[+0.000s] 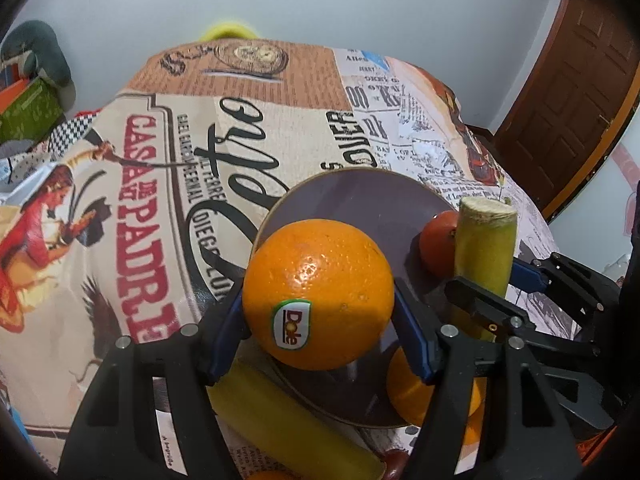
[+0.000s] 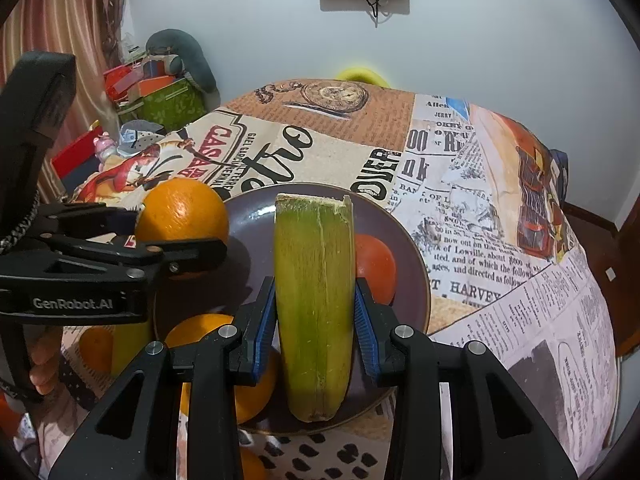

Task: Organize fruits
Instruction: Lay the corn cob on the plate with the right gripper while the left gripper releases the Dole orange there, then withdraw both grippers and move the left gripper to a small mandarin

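The orange (image 1: 318, 294) with a Dole sticker (image 1: 292, 325) sits between the blue pads of the left gripper (image 1: 320, 320), whose fingers (image 1: 412, 344) press against both its sides; it is held above the near-left rim of the plate (image 1: 372, 204). In the right view the same orange (image 2: 182, 210) shows at the plate's left edge, with the left gripper (image 2: 180, 256) reaching in from the left.

The right gripper (image 2: 315, 320) holds a green cut stalk (image 2: 316, 300) upright, fingers (image 2: 260, 320) closed on its flanks, flat cut end up. Its lower end is over the near part of the dark plate (image 2: 416, 276); whether it touches the plate cannot be told. From the left view the stalk (image 1: 486, 240) stands at the plate's right side.

A small red-orange fruit (image 2: 376, 268) lies on the plate, just behind and right of the stalk. A second orange (image 2: 248, 380) rests at the plate's near-left rim. Another yellow-green stalk (image 1: 288, 420) lies on the surface (image 1: 140, 240) below the left gripper, beside the plate. The surface wears a cloth printed with newspaper and vintage labels.
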